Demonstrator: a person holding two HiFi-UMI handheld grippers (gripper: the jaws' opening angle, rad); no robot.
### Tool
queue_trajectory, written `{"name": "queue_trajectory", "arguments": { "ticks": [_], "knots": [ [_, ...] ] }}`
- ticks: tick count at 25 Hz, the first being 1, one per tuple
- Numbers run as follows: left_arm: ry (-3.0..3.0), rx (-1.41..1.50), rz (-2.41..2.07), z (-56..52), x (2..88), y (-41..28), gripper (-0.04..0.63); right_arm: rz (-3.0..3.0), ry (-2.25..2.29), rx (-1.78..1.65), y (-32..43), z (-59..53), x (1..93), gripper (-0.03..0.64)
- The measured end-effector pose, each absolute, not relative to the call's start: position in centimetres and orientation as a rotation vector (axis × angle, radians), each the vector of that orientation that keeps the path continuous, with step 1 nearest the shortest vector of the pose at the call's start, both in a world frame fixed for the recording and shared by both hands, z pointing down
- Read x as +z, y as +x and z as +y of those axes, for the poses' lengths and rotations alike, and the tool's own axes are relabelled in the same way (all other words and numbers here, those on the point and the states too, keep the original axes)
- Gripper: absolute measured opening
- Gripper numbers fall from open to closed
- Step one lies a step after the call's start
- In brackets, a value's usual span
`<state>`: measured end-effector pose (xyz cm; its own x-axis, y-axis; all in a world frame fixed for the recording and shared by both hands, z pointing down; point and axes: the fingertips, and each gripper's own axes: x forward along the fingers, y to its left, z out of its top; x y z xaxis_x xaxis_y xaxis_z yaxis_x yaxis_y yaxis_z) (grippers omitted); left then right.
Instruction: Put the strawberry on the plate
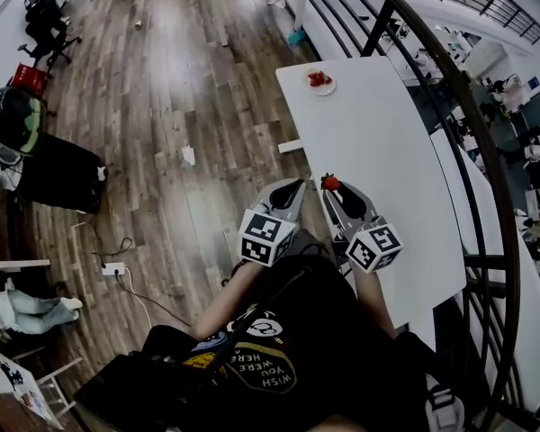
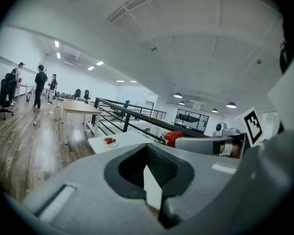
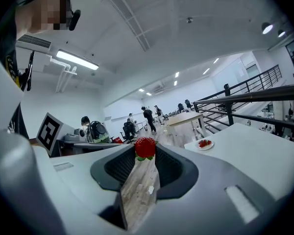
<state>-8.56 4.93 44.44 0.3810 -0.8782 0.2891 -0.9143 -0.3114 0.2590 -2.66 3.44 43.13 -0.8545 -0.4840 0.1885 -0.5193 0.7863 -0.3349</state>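
Strawberry [image 3: 145,147] pinched at the very tips of the right gripper [image 3: 145,154], jaws standing wide around it, pads pressing on either flank. Carried in the air just inside the left edge of the white table [image 1: 378,151], about midway along it. Well apart from the plate [image 1: 329,89], set near the far left corner with some red fruit [image 1: 319,78] already on it. Left gripper [image 2: 147,150] empty, jaws brought together, hanging just beside the right one, out past the table's left edge.

Small, rounded, bright red, with a frill of green leaves on the underside as seen along the jaws. Skin faintly dimpled, as far as can be told.

Probably light, so no strain in the carry. If real, soft and easily bruised, so best gripped across the widest part of the body, with only enough squeeze to stop a slip. Held so far out at the tips, likely to roll or drop if jolted. Worth lowering close to the plate before letting go, clear of the fruit lying there.
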Motion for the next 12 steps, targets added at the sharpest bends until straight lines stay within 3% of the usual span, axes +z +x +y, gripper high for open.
{"name": "queue_trajectory", "arguments": {
  "ticks": [12],
  "knots": [
    [2.238,0.13,-1.559,1.8,44.8,-10.9,0.002,-2.864,0.77,0.605,-5.4,-0.3,43.8,0.132]
  ]
}}
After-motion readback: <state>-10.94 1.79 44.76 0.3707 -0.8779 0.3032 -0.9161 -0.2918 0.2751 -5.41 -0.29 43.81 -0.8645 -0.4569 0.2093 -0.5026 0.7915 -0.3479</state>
